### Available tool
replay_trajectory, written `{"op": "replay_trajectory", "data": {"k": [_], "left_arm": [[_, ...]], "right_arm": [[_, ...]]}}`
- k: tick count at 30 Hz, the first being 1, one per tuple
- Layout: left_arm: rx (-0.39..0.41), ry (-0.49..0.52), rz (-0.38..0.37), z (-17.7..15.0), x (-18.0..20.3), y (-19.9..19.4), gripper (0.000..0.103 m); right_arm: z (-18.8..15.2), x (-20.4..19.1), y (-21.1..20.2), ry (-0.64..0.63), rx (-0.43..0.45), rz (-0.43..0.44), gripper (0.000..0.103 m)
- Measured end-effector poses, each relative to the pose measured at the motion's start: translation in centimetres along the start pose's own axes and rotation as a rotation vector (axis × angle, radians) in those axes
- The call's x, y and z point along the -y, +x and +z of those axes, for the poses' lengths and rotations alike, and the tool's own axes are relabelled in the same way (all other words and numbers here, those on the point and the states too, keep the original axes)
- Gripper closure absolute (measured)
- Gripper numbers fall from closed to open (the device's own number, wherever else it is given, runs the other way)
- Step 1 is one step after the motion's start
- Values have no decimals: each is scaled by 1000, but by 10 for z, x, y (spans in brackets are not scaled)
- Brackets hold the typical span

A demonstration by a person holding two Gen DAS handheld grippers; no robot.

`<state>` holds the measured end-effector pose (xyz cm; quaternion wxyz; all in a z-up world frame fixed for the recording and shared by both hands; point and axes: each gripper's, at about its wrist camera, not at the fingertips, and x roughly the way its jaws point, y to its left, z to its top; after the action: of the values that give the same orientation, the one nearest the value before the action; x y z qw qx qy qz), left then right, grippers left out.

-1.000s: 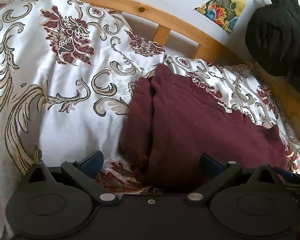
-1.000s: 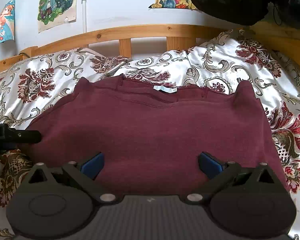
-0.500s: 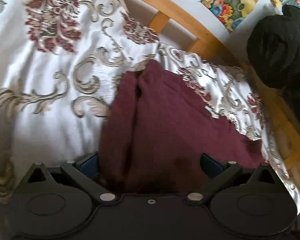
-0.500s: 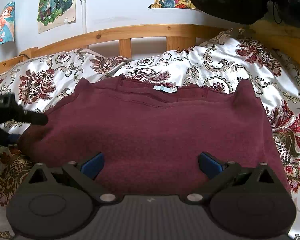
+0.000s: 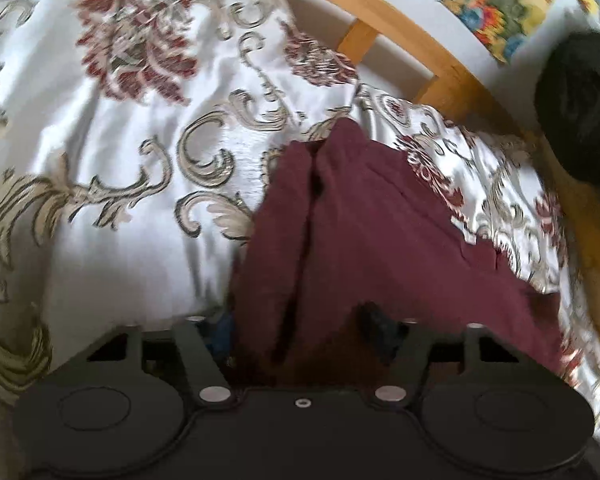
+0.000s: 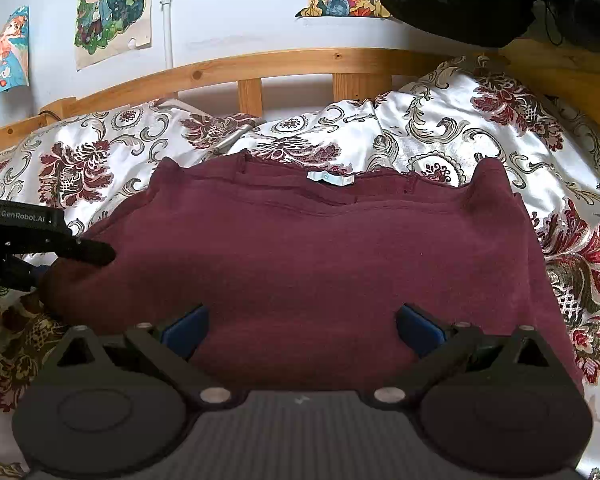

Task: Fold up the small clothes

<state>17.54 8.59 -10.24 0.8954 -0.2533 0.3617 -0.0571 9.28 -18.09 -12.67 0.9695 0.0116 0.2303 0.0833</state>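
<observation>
I see the red top [image 6: 320,280] lying flat on the flowery bedspread [image 6: 440,136] by the wooden rail [image 6: 284,64], my left tongs [image 5: 300,332] have just been closing and pinch its folded edge, and my right tongs [image 6: 302,322] are spread wide over its near edge.

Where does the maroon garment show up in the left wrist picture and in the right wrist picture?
Left wrist view: the maroon garment runs from centre to lower right, its near edge between the left tongs, which have just been closing.
Right wrist view: it fills the middle, spread flat, with the right tongs open over its near edge.
Shared landmark: the wooden bed rail behind it.
</observation>
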Motion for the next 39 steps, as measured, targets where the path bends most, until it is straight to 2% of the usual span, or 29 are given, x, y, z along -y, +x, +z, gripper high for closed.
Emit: {"op": "replay_trajectory", "data": {"k": [1, 3, 5, 7, 14, 16, 17, 19, 21, 26, 29, 31, 34, 39], "left_arm": [[-8, -25, -2, 2, -1, -1, 54], [-22, -43, 20, 4, 0, -2, 60], [-28, -13, 32, 6, 8, -4, 67], [-29, 31, 43, 7, 18, -6, 78], [2, 141, -5, 17, 54, -21, 85], [9, 198, -19, 19, 71, -25, 85], [15, 232, -28, 20, 80, -27, 85], [23, 299, -41, 18, 99, -30, 85], [23, 370, -51, 14, 117, -31, 86], [-14, 476, -51, 3, 153, -25, 87], [-32, 530, -62, -5, 170, -22, 87], [-44, 581, -73, -12, 181, -20, 88], [-83, 649, -91, -24, 193, -13, 91], [-157, 670, -103, -40, 198, 1, 91]], "right_arm": [[0, 0, 0, 0, 0, 0, 1], [0, 0, 0, 0, 0, 0, 1], [0, 1, 0, -1, 0, 0, 1], [0, 0, 0, 0, 0, 0, 1], [0, 2, -1, 2, 3, 5, 1], [0, 8, -12, 47, 61, 8, 1], [0, 14, -23, 80, 119, -6, 0], [4, 22, -39, 115, 214, -56, 0], [14, 29, -48, 118, 265, -131, 0], [24, 47, -46, 113, 241, -219, 0], [20, 64, -33, 157, 156, -253, 0], [16, 72, -28, 182, 130, -282, 0], [10, 86, -27, 225, 115, -293, 0], [2, 101, -20, 306, 71, -295, 0]]}}
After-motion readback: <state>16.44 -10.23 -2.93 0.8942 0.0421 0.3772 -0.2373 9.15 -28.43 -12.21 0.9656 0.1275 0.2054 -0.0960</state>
